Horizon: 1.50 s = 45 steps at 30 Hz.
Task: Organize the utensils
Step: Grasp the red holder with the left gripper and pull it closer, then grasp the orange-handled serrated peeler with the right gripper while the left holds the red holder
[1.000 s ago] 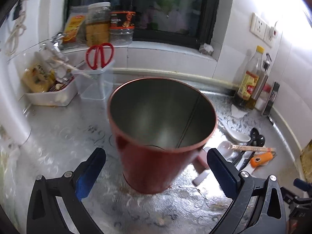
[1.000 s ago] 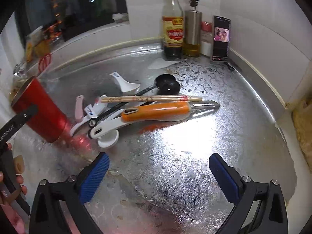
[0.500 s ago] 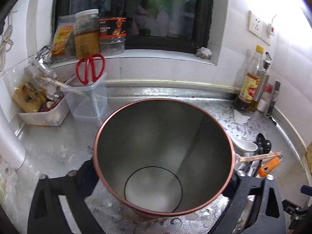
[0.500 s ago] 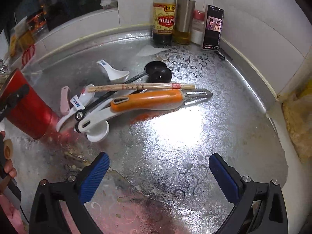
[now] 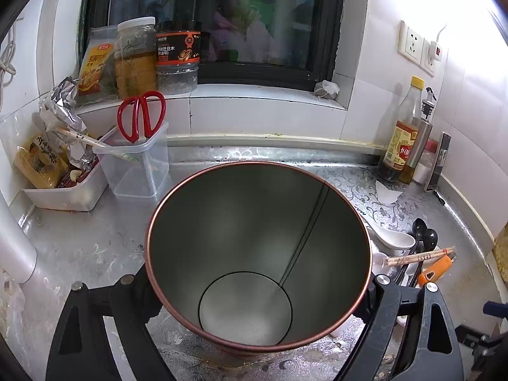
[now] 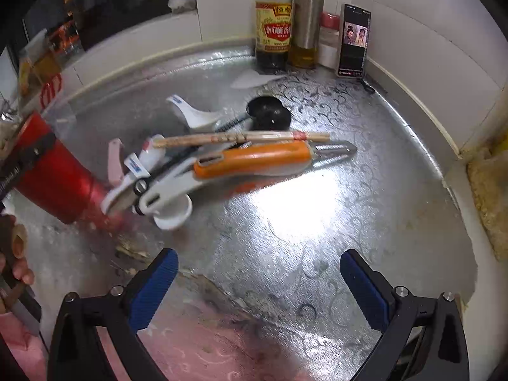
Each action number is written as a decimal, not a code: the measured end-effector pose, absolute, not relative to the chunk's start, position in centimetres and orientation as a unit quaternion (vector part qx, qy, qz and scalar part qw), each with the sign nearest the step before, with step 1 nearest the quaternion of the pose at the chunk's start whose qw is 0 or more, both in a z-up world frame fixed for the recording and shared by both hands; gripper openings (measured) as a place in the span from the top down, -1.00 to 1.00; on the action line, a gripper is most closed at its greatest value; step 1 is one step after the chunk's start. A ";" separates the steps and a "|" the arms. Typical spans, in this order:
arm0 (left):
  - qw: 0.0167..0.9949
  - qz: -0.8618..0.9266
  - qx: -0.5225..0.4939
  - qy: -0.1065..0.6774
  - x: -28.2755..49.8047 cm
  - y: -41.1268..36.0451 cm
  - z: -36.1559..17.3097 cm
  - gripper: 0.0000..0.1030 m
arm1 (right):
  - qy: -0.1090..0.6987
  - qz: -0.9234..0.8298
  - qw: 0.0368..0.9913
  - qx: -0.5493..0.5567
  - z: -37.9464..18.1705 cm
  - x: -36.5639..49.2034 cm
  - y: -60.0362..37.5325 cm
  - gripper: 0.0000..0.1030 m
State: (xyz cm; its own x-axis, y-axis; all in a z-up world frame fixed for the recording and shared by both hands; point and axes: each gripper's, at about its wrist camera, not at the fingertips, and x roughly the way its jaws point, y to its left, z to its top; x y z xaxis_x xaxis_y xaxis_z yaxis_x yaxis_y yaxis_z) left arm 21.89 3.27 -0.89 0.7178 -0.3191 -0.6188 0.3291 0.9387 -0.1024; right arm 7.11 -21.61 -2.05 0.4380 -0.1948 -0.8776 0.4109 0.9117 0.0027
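- Left gripper (image 5: 258, 298) just closed, clamping red can (image 5: 258, 254).
- Right gripper (image 6: 258, 289) gaping, empty, above counter (image 6: 317, 222).
- Risk: can tipping into utensil pile (image 6: 222, 158) at counter's back if lifted off-centre.

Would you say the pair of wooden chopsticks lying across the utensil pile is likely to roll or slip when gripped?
Probably, yes. The chopsticks are thin and rest loosely atop the orange-handled peeler, so a nudge could roll them off. They look stiff and light, and may separate unless pinched together.

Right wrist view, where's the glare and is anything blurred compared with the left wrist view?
Right wrist view: bright glare on the counter below the orange peeler; red can at the left edge smeared. Left wrist view: sharp, evenly lit, can interior shadowed, white wall top right washed out.
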 end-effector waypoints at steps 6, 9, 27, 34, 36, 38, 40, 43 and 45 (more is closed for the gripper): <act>0.928 -0.153 0.006 0.339 21.0 3.7 -0.8 -0.77 | 0.469 -0.146 0.860 0.139 -1.5 8.5 -23.5 -1.00; 0.928 -0.136 0.003 0.348 20.2 3.9 -0.8 -0.77 | 0.455 -0.125 0.867 0.162 -1.5 9.3 -25.5 -1.00; 0.924 -0.044 -0.029 0.378 16.2 3.5 -0.6 -0.77 | 0.412 -0.045 0.848 0.331 -5.3 10.4 -37.5 -0.63; 0.922 -0.024 -0.038 0.384 16.1 3.3 -0.6 -0.77 | 0.413 -0.014 0.824 0.388 -7.2 10.9 -39.1 -0.15; 0.920 -0.021 -0.040 0.388 16.3 3.4 -0.5 -0.77 | 0.414 -0.005 0.820 0.395 -7.5 11.1 -39.2 -0.02; 0.919 -0.020 -0.040 0.391 16.4 3.3 -0.5 -0.77 | 0.414 0.001 0.817 0.402 -7.7 11.0 -39.2 0.04; 0.918 -0.020 -0.040 0.393 16.5 3.4 -0.6 -0.77 | 0.415 0.003 0.816 0.403 -7.7 11.2 -38.9 0.04; 0.917 -0.018 -0.036 0.396 16.7 3.3 -0.5 -0.77 | 0.415 0.002 0.815 0.404 -7.7 11.4 -38.5 0.03; 0.918 -0.016 -0.032 0.395 16.8 3.2 -0.4 -0.77 | 0.414 0.000 0.816 0.402 -7.7 11.7 -38.3 0.03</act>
State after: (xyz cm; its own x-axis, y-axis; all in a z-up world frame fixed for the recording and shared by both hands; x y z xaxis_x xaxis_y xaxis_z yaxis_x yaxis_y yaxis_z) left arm 16.79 3.16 -0.45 0.6873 -0.0542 -0.7243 0.0031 0.9974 -0.0717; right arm 11.70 -38.26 -7.65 0.6570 0.3334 -0.6761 0.3331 0.6762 0.6571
